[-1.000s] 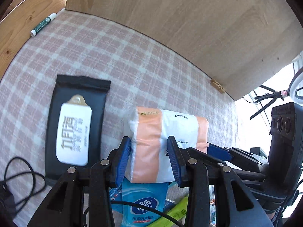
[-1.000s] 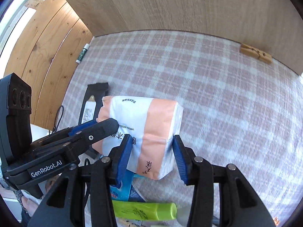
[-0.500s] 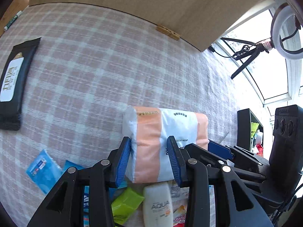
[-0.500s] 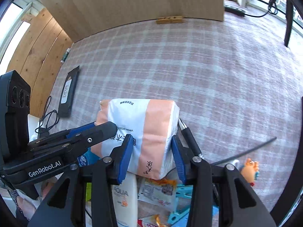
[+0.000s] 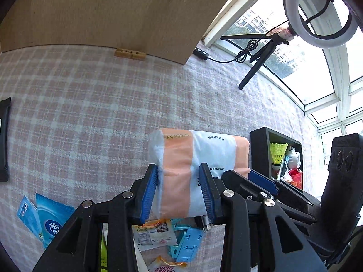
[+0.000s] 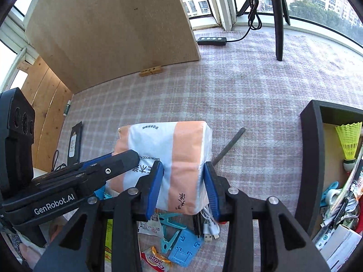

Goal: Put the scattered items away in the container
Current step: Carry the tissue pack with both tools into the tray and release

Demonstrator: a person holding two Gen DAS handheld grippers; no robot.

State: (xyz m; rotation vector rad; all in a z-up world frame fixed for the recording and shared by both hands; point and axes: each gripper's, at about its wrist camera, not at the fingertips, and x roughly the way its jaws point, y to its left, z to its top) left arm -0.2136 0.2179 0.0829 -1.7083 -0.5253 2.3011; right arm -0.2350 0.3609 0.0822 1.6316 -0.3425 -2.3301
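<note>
While the tissue pack is carried above the checked cloth, it is pinched at both ends: the left gripper is clamped on one end, the right gripper on the other, blue pads pressed into the wrapper. The pack is held clear of the cloth, short of the black container, which is seen to the right of the pack in both views and not yet reached.

Inside the container a yellow shuttlecock, a blue clip, cables and small boxes are already stored, so part of the tidying is judged done. Left of the container, directly under the pack, a clutter is still left on the cloth: a blue phone stand, a teal clothespin, a white USB cable, snack sachets. Further left of the container, blue wet-wipe packets and a black wipes pouch are seen, and a grey rod lies between pack and container. A wooden clothespin is left by the board. Roughly half is judged remaining, count uncertain.
</note>
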